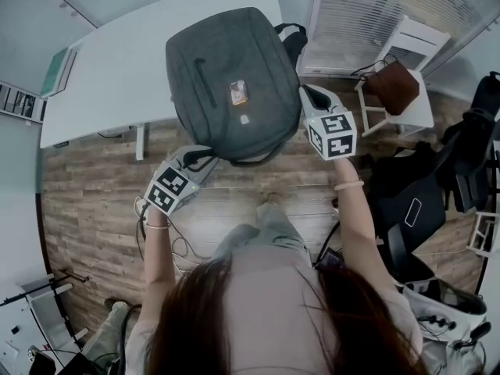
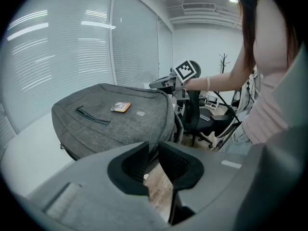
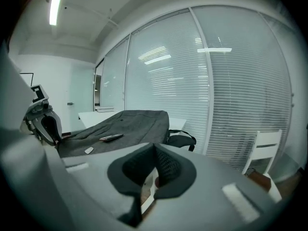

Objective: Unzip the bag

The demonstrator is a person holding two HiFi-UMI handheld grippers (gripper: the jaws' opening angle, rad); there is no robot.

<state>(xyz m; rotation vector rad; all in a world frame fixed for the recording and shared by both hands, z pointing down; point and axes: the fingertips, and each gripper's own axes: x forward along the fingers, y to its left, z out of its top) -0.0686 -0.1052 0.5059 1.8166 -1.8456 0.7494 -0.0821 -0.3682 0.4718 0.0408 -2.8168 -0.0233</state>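
White table (image 1: 101, 84), blinds behind: grey bag (image 1: 234, 84) overhanging near edge, seemingly zipped; my left gripper (image 1: 203, 158) narrowed at its corner, right gripper (image 1: 311, 94) closed alongside, both apparently empty; next, locate zip pull.

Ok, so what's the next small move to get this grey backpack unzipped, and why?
Probably open the right hand-held gripper and search along the grey fabric backpack's right edge for a zipper pull. Its jaws are together on nothing, beside that edge, and no pull shows in any view. The left hand-held gripper is at the near left corner, placed to steady the bag.
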